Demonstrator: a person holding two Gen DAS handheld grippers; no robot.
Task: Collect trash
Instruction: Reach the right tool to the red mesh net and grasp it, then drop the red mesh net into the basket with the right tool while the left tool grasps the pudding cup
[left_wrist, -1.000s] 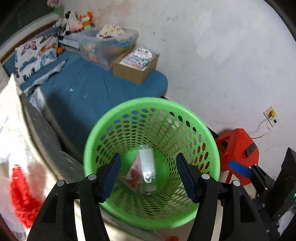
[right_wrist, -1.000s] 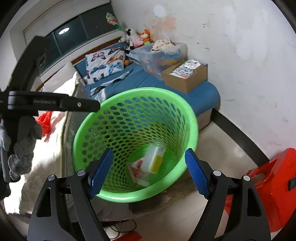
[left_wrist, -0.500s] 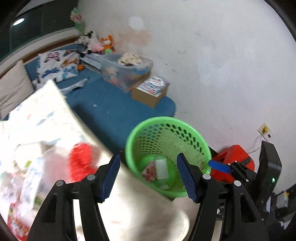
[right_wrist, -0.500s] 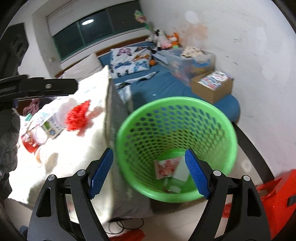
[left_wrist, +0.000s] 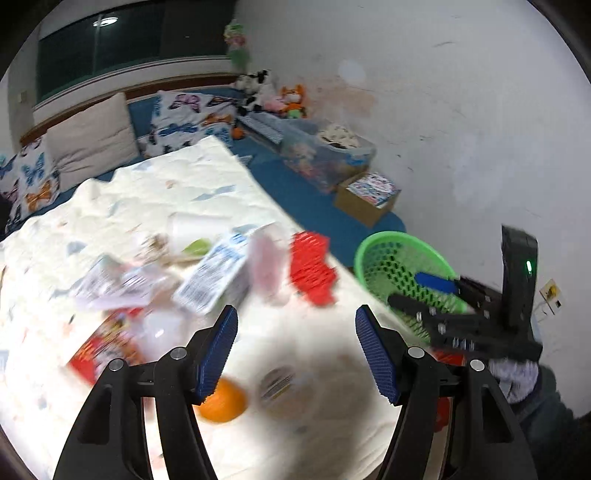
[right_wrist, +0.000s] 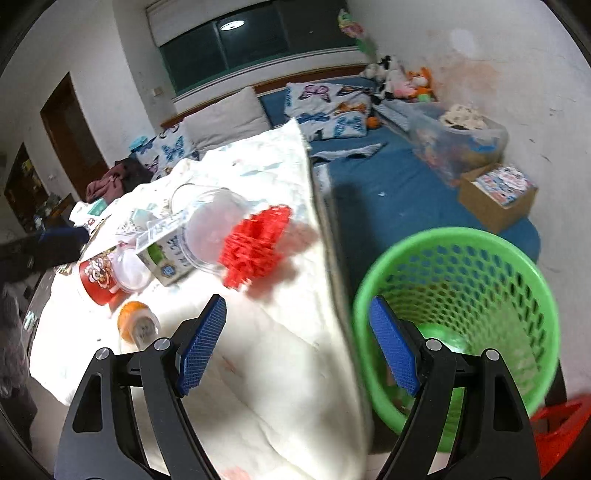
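Observation:
A green mesh basket (right_wrist: 517, 266) stands on the floor beside a table under a white cloth (right_wrist: 266, 354); it also shows in the left wrist view (left_wrist: 373, 254). On the cloth lie a red net (left_wrist: 312, 266), a milk carton (left_wrist: 214, 277), a clear cup (right_wrist: 210, 236), a red-printed cup (right_wrist: 96, 277) and an orange-capped jar (left_wrist: 221, 400). My left gripper (left_wrist: 297, 354) is open and empty above the cloth, near the jar. My right gripper (right_wrist: 299, 347) is open and empty over the table's edge beside the basket; it shows in the left wrist view (left_wrist: 436, 291).
A blue mattress (right_wrist: 388, 177) with butterfly pillows (right_wrist: 325, 99), a clear storage tub (right_wrist: 458, 136) and a cardboard box (right_wrist: 495, 199) lies behind the basket along the white wall. A red stool (right_wrist: 565, 435) stands right of the basket.
Both grippers have swung left, from over the basket to over the table. The basket has slid to the right in both views and the table trash has come into view.

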